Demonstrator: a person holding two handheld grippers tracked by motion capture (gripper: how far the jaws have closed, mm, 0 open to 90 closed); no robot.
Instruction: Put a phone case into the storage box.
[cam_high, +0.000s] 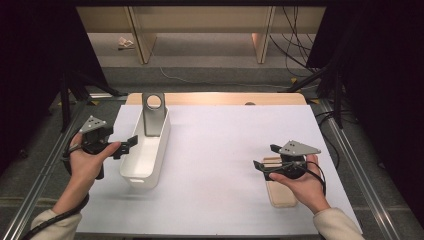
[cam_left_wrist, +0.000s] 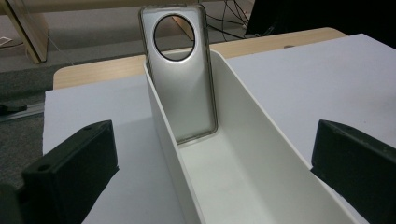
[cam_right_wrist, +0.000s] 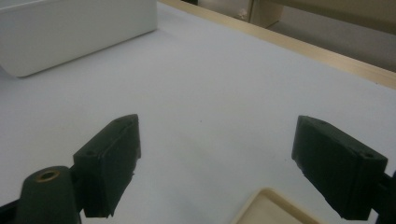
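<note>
Phone case (cam_left_wrist: 182, 79), silvery-clear with a large round camera hole near its top, stands almost upright inside the white bin (cam_high: 159, 150), leaning against the bin's far end wall with its lower edge on the bin floor. It looks light and thin, probably a slightly flexible plastic shell with a smooth, rather slippery face, so a hard squeeze on the flat could bow it. The better hold is judged to be across its two long side edges, or on the top portion that rises above the bin rim, where the jaws have room and the walls do not crowd them.

The bin itself is a long, narrow, stiff tub lying lengthwise on the white table sheet (cam_high: 225, 150), left of centre. The left gripper (cam_high: 129, 143) sits just beside the bin's left wall near its near end; in the left gripper view its jaws stand wide apart, straddling the bin's near end and grasping nothing. The right gripper (cam_high: 264, 159) is well apart from the bin, on the right side of the sheet, hovering over the far end of a flat beige tray (cam_high: 282, 192); its jaws are also spread and empty, with bare sheet between them and a corner of the tray just below. Both hands wrap the gripper handles
</note>
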